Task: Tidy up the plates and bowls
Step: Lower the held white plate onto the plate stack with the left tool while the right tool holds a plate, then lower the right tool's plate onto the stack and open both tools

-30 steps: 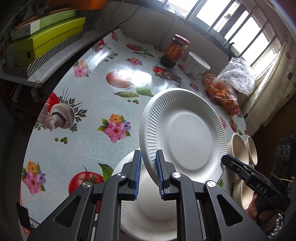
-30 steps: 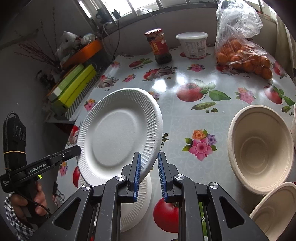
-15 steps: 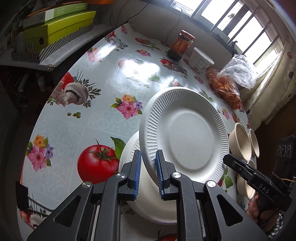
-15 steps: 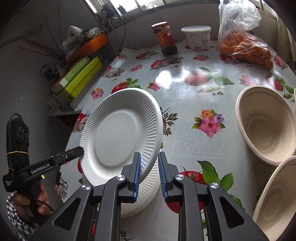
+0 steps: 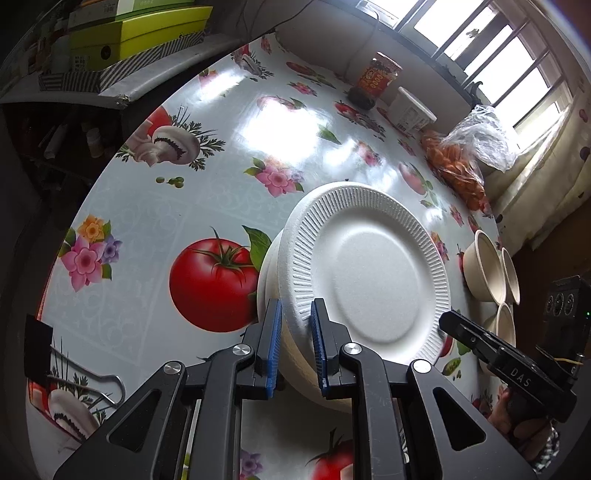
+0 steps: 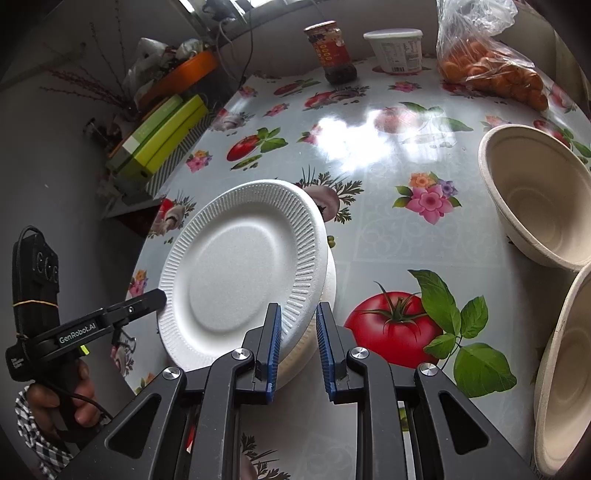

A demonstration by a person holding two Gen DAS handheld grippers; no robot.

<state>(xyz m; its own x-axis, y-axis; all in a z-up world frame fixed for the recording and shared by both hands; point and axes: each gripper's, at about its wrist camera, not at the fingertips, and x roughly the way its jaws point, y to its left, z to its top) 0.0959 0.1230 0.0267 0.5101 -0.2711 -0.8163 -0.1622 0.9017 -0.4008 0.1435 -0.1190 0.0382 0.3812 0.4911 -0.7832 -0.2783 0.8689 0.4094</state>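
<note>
A white foam plate (image 5: 369,273) lies tilted on top of a second white plate (image 5: 269,273) on the flowered tablecloth. It also shows in the right wrist view (image 6: 240,273), over the lower plate (image 6: 328,288). My left gripper (image 5: 296,321) is open, its jaws on either side of the top plate's left rim. My right gripper (image 6: 298,325) is open, its jaws on either side of the right rim. Beige bowls (image 5: 484,269) stand at the right, also seen in the right wrist view (image 6: 539,192).
At the table's far edge stand a red-labelled jar (image 6: 330,51), a white tub (image 6: 397,50) and a bag of oranges (image 6: 491,70). Green boxes (image 5: 136,33) lie on a shelf at the left. A binder clip (image 5: 40,347) grips the table's near edge.
Both grippers lowered the top plate onto the lower plate and drew nearer the table. Both sets of jaws have spread apart from the rim.
</note>
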